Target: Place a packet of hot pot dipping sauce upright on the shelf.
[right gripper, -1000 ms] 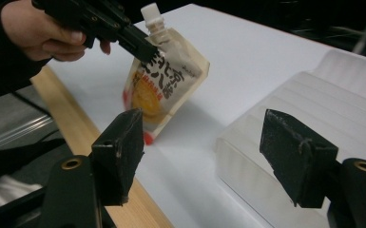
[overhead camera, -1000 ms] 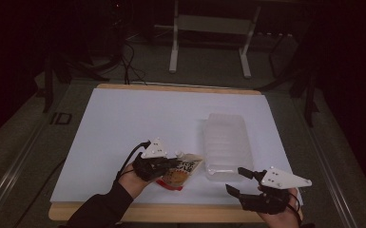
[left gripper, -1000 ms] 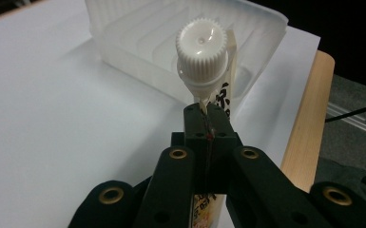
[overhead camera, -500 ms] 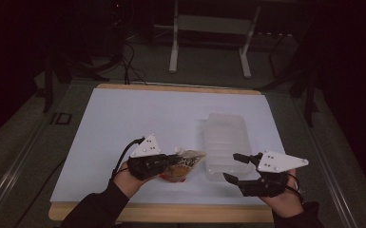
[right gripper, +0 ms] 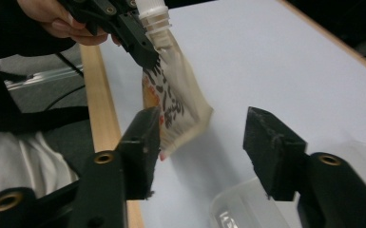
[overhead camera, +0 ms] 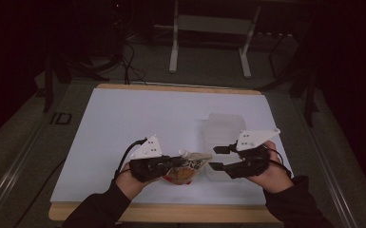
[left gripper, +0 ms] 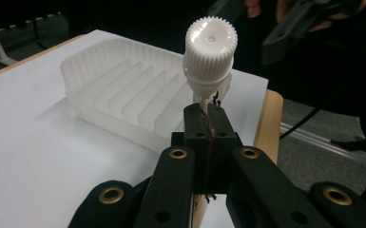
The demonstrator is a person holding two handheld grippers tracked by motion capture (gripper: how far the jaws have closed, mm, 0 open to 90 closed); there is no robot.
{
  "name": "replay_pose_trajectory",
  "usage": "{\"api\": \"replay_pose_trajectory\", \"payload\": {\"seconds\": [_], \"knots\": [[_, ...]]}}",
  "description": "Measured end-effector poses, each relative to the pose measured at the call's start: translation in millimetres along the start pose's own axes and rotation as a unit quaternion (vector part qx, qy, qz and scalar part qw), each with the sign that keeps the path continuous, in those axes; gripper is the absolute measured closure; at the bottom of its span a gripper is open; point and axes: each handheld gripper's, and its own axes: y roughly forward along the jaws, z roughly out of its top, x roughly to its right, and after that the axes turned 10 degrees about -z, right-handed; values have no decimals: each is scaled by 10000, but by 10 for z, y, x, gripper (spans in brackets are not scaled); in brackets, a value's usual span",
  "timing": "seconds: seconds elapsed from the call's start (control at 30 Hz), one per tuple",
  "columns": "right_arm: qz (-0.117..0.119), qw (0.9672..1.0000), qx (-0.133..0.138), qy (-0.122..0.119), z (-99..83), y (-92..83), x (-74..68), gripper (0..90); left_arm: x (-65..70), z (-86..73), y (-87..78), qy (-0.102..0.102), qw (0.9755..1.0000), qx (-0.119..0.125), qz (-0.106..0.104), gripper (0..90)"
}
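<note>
Two hand-held grippers low over the white surface [overhead camera: 123,123], near its front edge.

Left hand-held gripper [overhead camera: 168,163]: jaws fully closed, clamped on the top seam of a spouted pouch [overhead camera: 186,168] just below the neck. Seen along the jaws from the left gripper view: thin pouch edge pinched between the pads, white ribbed cap [left gripper: 210,42] standing straight up above the fingertips. Pouch body hanging off the jaws, print red and black on clear film, lower corner close to the surface; touching or not, cannot tell. Held by the left hand [overhead camera: 132,183], dark sleeve coming in from the bottom edge.

Middle: pouch sitting between the two grippers, just beside the near left corner of a clear ribbed plastic tray [overhead camera: 226,130]. Tray resting flat on the surface, right of centre.

Right hand-held gripper [overhead camera: 217,157]: jaws about half open, just been closing, nothing pressed between the pads. Pointing left toward the pouch, over the tray's near end. From the right gripper view: pouch bottom [right gripper: 180,114] near the left pad, ahead of the gap; contact cannot be told. Wide gap to the other pad. Right hand [overhead camera: 271,173] behind it.
</note>
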Motion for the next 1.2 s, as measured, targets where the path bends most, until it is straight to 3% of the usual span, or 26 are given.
{"api": "replay_pose_trajectory", "payload": {"seconds": [0.1,0.13,0.17,0.23,0.57,0.67,0.8,1.2], "knots": [[73,9999,-58,-46,14,26,6,495,2,0,9,12,10000,10,-10,897],[263,9991,-251,-204,76,105,32,570,6,2,18,12,10000,47,-65,897],[263,9991,-251,-204,76,105,32,570,6,2,18,12,10000,47,-65,897],[645,9974,-282,-167,115,154,85,618,12,2,30,41,9999,34,-106,898],[793,9942,-606,-407,159,229,103,718,12,-6,64,14,9998,117,-139,897],[854,9938,-588,-388,149,238,122,773,16,-26,83,30,9999,81,-133,897],[884,9918,-710,-597,154,260,106,868,11,-40,100,19,9999,48,-135,897],[727,9910,-786,-801,243,225,73,898,-7,-37,80,-69,9996,167,-236,892]]}}
